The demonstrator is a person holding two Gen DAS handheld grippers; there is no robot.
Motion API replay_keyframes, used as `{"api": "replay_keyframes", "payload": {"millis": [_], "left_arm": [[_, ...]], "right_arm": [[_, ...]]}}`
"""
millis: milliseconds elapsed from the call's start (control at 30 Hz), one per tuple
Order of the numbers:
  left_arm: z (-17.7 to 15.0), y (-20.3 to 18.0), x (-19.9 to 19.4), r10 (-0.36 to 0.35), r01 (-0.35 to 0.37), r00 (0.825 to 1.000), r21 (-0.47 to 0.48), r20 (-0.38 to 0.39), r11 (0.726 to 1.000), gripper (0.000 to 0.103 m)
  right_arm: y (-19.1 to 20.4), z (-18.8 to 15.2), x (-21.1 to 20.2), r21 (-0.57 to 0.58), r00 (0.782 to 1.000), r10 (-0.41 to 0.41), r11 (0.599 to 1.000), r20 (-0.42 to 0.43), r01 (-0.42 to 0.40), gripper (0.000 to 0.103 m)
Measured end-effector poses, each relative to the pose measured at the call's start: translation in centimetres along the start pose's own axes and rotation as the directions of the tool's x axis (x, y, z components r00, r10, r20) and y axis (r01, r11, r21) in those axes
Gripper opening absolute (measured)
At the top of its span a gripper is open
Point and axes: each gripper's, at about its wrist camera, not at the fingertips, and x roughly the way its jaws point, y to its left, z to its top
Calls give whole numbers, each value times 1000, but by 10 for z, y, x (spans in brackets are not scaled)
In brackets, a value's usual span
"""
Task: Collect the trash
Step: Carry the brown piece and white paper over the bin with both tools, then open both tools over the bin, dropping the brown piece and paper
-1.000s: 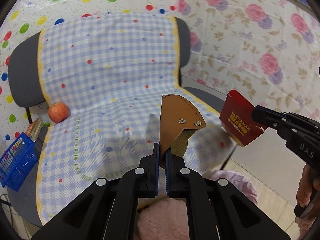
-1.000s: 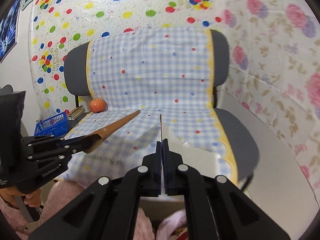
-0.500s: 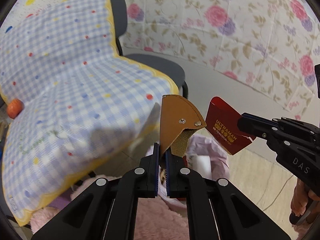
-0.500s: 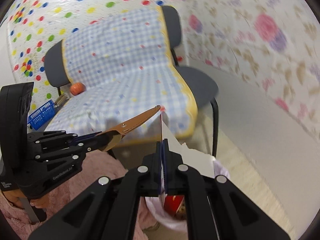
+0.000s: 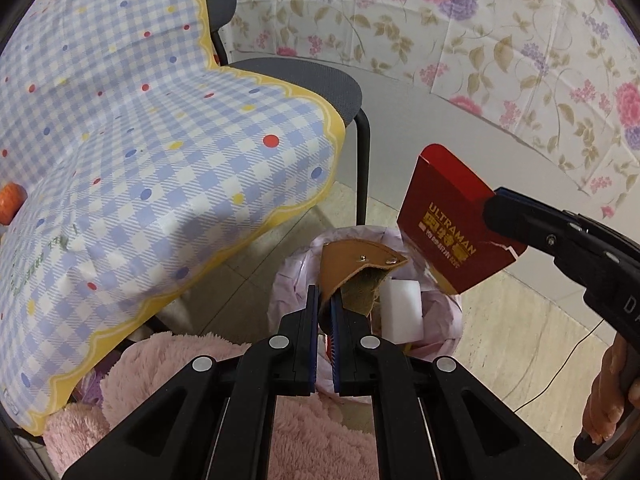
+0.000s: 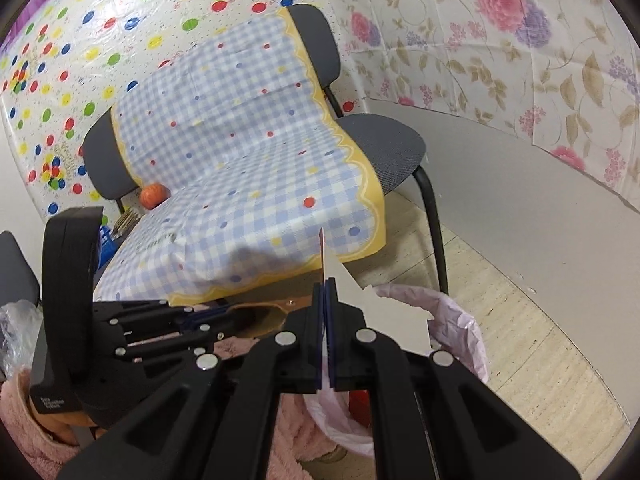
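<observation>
My left gripper (image 5: pixel 325 300) is shut on a brown leather scrap (image 5: pixel 356 262) with two rivets, held just above a trash bin lined with a pink bag (image 5: pixel 294 280). A white foam block (image 5: pixel 402 312) lies inside the bin. My right gripper (image 5: pixel 494 202) comes in from the right, shut on a torn red card box printed ULTRAMAN (image 5: pixel 448 224), also over the bin. In the right wrist view the right gripper (image 6: pixel 326 286) pinches the card's white back (image 6: pixel 360 308) above the pink liner (image 6: pixel 464 320). The left gripper (image 6: pixel 212 316) and the leather scrap (image 6: pixel 260 316) sit to its left.
A grey chair (image 5: pixel 320 80) draped with a blue gingham cloth (image 5: pixel 160 152) stands left of the bin, its black leg (image 5: pixel 362 168) close by. An orange fruit (image 6: pixel 154 195) and a blue basket (image 6: pixel 105 240) lie beyond. Pink fluffy fabric (image 5: pixel 192 384) is below the grippers. A hand (image 5: pixel 608 400) grips the right handle.
Both grippers have swung right and down from over the chair seat to above the pink-lined bin, each still holding its item. The bin and white block have come into view.
</observation>
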Motion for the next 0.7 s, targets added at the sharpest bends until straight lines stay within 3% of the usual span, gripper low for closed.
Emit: {"api": "replay_keyframes", "payload": {"millis": [300,333,367,400,433,567,633,700], "left_arm": [[14,-14,32,-71,74,996,33,-59,997,10],[13,-15,36,-75,78,995,35,-70,996,20],[12,-16,40,-73,76,994,35,-81,996,39],[11,-17,43,-73,77,994,38,-84,996,49],[9,-17,44,-74,78,994,43,-83,996,59],[5,-17,46,-67,73,993,57,-97,996,60],[2,-16,41,-60,67,994,71,-95,995,70],[-2,-12,29,-46,51,996,74,-71,996,71]], "right_arm": [[-30,3,29,69,1000,12,998,-22,-10,5],[-33,3,31,78,1000,5,997,-28,-3,8],[-36,4,32,85,1000,-6,996,-29,8,18],[-39,4,32,90,999,-23,996,-25,25,32],[-40,3,30,91,999,-32,995,-20,34,37],[-43,3,22,81,998,-65,995,-11,66,39],[-43,3,16,82,997,-73,994,-9,74,39],[-41,3,9,69,996,-85,994,-9,85,39]]}}
